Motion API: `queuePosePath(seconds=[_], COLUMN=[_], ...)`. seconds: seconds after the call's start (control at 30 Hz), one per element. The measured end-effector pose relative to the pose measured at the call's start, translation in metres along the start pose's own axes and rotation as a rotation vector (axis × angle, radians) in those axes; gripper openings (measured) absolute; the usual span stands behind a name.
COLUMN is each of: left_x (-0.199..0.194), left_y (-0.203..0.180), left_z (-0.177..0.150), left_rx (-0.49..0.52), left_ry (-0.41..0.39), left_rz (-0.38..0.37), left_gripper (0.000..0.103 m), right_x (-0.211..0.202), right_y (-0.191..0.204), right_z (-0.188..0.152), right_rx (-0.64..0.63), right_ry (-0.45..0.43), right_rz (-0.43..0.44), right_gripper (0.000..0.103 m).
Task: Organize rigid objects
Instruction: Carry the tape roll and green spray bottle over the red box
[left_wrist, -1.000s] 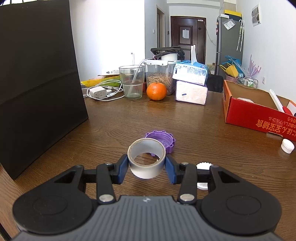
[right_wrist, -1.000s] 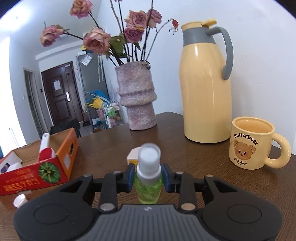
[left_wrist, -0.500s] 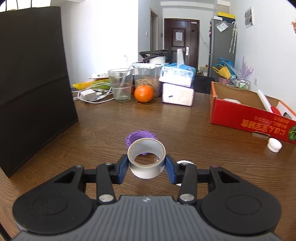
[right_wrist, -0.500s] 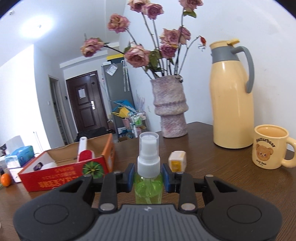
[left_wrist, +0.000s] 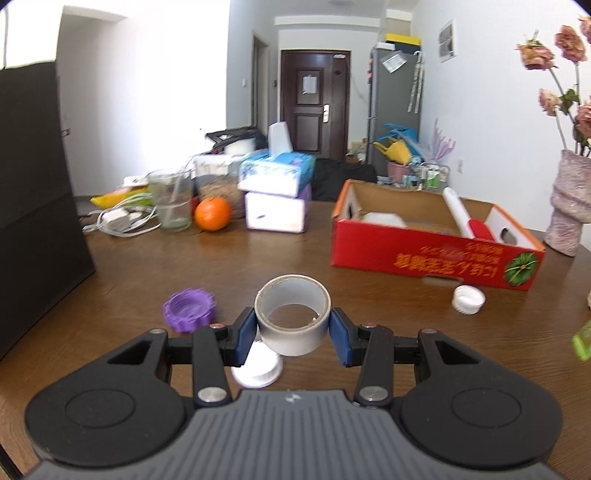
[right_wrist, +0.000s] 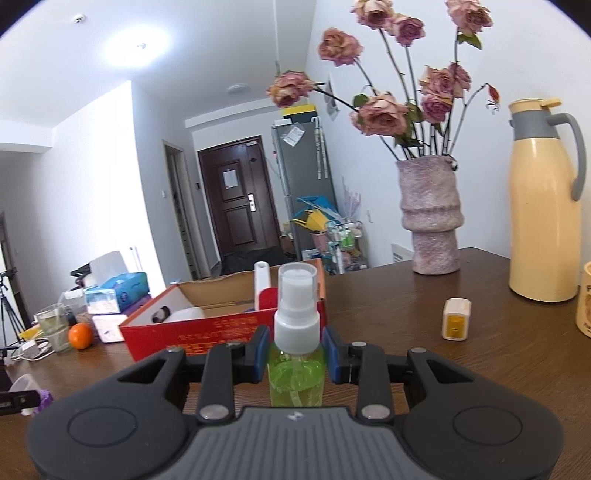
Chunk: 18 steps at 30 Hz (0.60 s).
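Grey tape roll (left_wrist: 292, 314) clamped in left fingers (left_wrist: 246, 334); green spray bottle (right_wrist: 296, 350) clamped in right.

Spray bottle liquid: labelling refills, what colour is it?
Yellow-green, seen best in the right wrist view, in the spray bottle.

Dark wood bench (left_wrist: 258, 258). On it: red cardboard box (left_wrist: 436, 254), purple lid (left_wrist: 189, 309), two white caps (left_wrist: 468, 300) (left_wrist: 257, 367), orange (left_wrist: 212, 213), glass (left_wrist: 171, 203), stacked tissue packs (left_wrist: 276, 195), charger cable (left_wrist: 118, 221) — far side: pink vase (right_wrist: 432, 218), yellow thermos (right_wrist: 543, 229), small yellow-white box (right_wrist: 456, 319).
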<state>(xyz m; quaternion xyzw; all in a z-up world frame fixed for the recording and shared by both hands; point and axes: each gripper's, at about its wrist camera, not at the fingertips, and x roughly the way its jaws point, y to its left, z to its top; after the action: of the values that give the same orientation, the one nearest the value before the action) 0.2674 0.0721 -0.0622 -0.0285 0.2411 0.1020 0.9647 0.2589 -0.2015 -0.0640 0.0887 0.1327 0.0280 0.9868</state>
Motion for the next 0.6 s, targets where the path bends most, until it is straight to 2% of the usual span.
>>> queuePosePath(seconds=[0.6], left_x=[0.005], left_y=[-0.054], left_z=[0.046], left_rx=[-0.02], left_ry=[-0.091], left_rz=[-0.084], left_gripper=[0.044], right_x=[0.018], right_y=[0.039], right_z=[0.016], right_rx=[-0.016], right_ry=[-0.035], right_rz=[0.084], right_gripper=[0.03])
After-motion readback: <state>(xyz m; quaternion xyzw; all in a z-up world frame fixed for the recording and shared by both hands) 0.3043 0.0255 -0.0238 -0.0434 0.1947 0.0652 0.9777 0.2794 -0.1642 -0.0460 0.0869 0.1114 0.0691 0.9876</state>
